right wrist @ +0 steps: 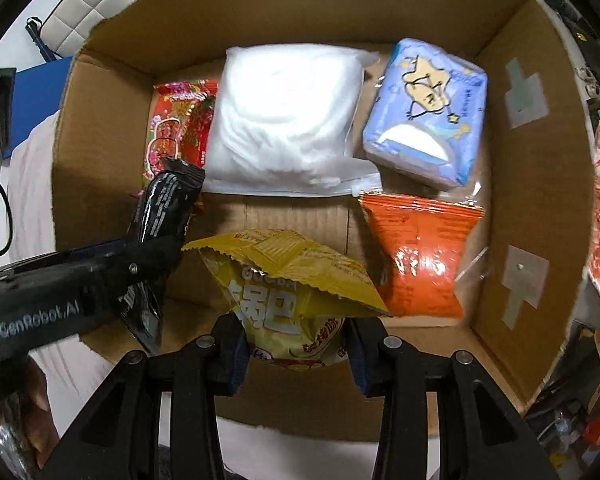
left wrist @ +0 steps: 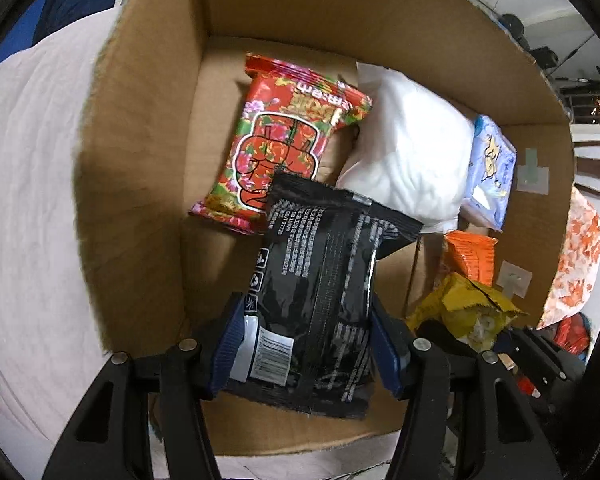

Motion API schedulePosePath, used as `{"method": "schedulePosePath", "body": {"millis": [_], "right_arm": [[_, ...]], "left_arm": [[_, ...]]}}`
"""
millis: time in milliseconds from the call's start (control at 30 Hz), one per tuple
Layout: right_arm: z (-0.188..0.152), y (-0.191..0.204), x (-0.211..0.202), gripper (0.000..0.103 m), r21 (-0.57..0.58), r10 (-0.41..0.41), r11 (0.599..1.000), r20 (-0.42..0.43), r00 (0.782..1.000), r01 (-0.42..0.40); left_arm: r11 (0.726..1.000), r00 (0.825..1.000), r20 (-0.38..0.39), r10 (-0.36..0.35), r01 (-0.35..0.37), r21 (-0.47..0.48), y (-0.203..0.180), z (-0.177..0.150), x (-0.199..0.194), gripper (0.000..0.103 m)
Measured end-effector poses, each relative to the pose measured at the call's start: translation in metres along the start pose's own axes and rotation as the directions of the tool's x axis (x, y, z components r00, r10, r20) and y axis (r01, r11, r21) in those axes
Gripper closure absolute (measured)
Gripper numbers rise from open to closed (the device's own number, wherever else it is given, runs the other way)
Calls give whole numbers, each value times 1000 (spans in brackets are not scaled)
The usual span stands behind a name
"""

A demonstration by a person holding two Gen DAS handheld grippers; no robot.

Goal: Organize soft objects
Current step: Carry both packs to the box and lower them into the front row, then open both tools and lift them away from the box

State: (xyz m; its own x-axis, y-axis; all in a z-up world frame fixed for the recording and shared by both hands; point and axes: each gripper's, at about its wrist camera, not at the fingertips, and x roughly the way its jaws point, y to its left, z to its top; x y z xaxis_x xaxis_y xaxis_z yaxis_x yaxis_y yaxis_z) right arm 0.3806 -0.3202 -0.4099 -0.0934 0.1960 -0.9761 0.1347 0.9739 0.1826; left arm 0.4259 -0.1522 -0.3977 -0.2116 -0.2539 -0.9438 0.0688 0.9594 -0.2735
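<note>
We look down into a big box (right wrist: 112,52) that sits on a pale pink cloth (left wrist: 32,200). Four soft packs lie on its floor. A red pack (left wrist: 276,148) with flowers lies at the left, a white bag (right wrist: 284,120) lies just beside it, and a blue pack (right wrist: 424,112) lies at the right. An orange pack (right wrist: 420,256) lies in front of the blue pack, touching it. The bare floor in the middle is small, with packs on three sides of it. Our left claw (left wrist: 308,344) is squeezed on a black pack (left wrist: 320,288), one blue pad on each side. The black pack hangs over the left part of the box, and its far end covers a corner of the red pack. Our right claw (right wrist: 296,352) is pinched on a yellow pack (right wrist: 288,280), which bulges between the pads. The yellow pack hangs over the front middle of the box, near the orange pack. The two claws are side by side, both pointing down into the box.
</note>
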Motion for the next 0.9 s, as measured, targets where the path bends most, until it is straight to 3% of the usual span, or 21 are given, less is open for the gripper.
{"method": "schedulePosePath", "body": {"millis": [267, 333, 400, 567, 667, 733, 900], "right_arm": [[8, -3, 24, 57, 3, -5, 1000, -40, 999, 5], [6, -1, 24, 52, 6, -3, 1000, -40, 999, 3], [5, -2, 24, 37, 8, 0, 1000, -35, 999, 1], [2, -4, 15, 36, 26, -7, 1000, -19, 1000, 7], [-3, -3, 7, 36, 23, -25, 999, -1, 1000, 25], [-8, -1, -1, 36, 19, -38, 999, 14, 999, 38], [-22, -3, -20, 36, 26, -64, 998, 61, 996, 62]], "left_arm": [[999, 999, -37, 33, -34, -6, -4, 1, 16, 46], [999, 998, -46, 41, -41, -2, -5, 2, 20, 46], [998, 997, -57, 55, -55, 2, -7, -1, 24, 46], [997, 996, -59, 71, -71, 7, -14, -4, 27, 46], [997, 996, -42, 74, -73, 6, -17, -7, 21, 44], [997, 997, -22, 75, -75, 9, -20, -9, 13, 35], [996, 994, 70, 86, -88, 33, -30, -25, -14, 34]]}}
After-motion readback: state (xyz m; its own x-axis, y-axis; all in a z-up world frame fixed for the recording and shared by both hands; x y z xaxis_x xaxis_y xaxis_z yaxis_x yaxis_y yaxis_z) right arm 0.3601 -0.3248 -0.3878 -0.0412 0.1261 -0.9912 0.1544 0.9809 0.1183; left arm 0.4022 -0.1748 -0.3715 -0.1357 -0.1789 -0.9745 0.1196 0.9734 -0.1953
